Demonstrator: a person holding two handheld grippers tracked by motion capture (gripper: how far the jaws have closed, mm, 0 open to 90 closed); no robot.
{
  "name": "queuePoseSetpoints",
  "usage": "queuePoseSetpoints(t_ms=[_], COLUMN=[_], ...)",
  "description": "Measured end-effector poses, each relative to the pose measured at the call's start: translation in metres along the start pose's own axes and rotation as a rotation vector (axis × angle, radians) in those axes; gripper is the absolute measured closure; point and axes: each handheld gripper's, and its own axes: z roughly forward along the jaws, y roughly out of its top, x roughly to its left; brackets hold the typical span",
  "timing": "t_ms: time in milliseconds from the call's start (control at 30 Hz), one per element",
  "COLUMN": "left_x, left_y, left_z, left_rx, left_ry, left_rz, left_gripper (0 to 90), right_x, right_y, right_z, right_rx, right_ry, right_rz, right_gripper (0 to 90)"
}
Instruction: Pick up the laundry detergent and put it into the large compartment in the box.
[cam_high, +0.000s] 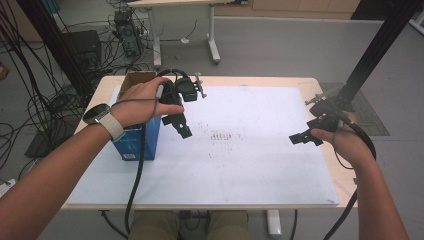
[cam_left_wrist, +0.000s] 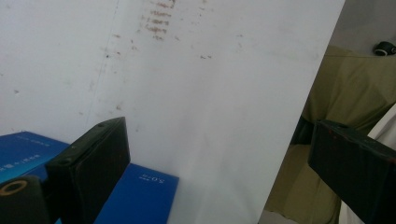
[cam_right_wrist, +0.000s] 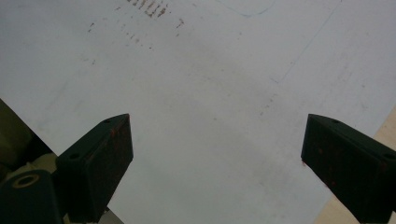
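- Hovering beside the box (cam_high: 136, 137), the left gripper (cam_high: 184, 131) hangs just off the box's right face, above the white mat (cam_high: 260, 165) on the counter (cam_high: 345, 177).
- Box: blue, upright, brown flaps open at the top, standing at the mat's far-left corner.
- Left jaws spread wide, holding nothing; in the left gripper view the box (cam_left_wrist: 140, 196) lies low and to the left of the gripper (cam_left_wrist: 219, 154), behind the left-hand jaw, not between the two.
- Right gripper (cam_high: 299, 139) sits well apart, at the mat's right edge; its jaws also spread and empty over bare mat (cam_right_wrist: 210, 93).
- Judgement: the left hand is much the nearer; its jaws must swing toward the box to straddle a wall or flap.
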Motion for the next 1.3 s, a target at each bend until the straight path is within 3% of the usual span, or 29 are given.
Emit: queuePoseSetpoints(t_ms=[1300], left_x=[0.002], left_y=[0.006], left_z=[0.010], left_rx=[0.008], left_ry=[-0.016], left_rz=[0.000], left_gripper=[5.9], right_x=[-0.001], right_y=[-0.007], right_z=[-0.001], right_rx=[-0.008], right_ry=[-0.003], right_rz=[0.009], right_gripper=[8.9])
